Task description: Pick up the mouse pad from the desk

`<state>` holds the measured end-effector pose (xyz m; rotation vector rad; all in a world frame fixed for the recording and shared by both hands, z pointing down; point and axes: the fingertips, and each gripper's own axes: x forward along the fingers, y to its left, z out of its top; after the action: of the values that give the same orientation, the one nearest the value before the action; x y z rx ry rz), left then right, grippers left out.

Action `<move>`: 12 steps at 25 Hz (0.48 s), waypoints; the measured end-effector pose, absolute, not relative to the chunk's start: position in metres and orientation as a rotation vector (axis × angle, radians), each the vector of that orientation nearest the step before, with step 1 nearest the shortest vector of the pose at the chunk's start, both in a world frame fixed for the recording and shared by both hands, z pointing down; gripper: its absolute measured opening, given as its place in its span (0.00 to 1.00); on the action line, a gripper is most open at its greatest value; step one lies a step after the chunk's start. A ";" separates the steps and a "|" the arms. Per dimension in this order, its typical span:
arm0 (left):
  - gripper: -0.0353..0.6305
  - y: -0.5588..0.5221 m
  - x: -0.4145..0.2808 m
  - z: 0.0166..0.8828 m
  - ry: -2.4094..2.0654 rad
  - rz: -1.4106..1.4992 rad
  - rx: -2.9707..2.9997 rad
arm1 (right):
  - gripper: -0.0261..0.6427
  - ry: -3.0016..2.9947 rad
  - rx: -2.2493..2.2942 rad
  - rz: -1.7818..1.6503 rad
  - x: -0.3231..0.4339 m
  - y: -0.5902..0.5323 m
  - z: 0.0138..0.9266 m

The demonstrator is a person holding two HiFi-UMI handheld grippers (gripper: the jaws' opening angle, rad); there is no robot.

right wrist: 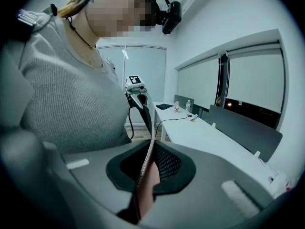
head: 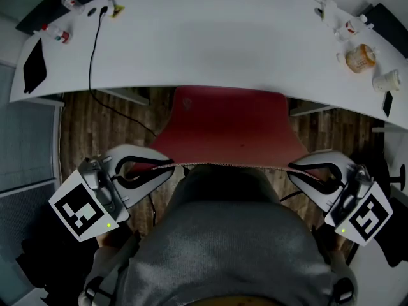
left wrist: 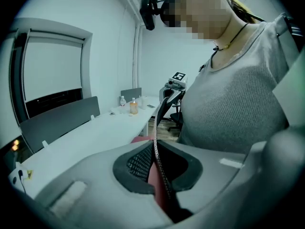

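between the two grippers, out over the wooden floor [head: 95, 126] and just short of the person's grey-clad chest [head: 229, 234], the red mouse pad [head: 229, 123] is stretched flat, with its long axis running left to right. its far edge meets the near rim of the white desk [head: 210, 43] (whether it touches that rim or only passes under it, i cannot tell). the left gripper [head: 162, 166] is clenched on the near left corner and the right gripper [head: 296, 167] on the near right corner, the stitched edge pinched thin between each pair of pads. both grippers point inward at each other and a little downward, marker cubes outermost. neither hand is nearer, so my guess is that any further lift needs both to travel together, keeping the pad taut.
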<state>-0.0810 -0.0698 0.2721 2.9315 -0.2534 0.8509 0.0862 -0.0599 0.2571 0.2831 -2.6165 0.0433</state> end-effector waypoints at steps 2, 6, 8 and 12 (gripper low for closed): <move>0.08 -0.066 -0.080 0.272 -0.215 0.852 2.949 | 0.07 -2.610 0.284 0.046 0.087 -0.059 0.257; 0.08 -0.075 -0.079 0.277 -0.237 0.825 2.961 | 0.07 -2.604 0.286 0.045 0.085 -0.062 0.264; 0.08 -0.082 -0.081 0.288 -0.275 0.840 2.912 | 0.07 -2.591 0.301 0.054 0.083 -0.067 0.271; 0.08 -0.086 -0.080 0.311 -0.297 0.886 2.831 | 0.07 -2.554 0.254 0.097 0.079 -0.063 0.288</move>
<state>-0.0803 -0.0862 0.3113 2.8306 -0.2971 0.8860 0.0790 -0.0625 0.2878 0.2536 -2.5541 0.0971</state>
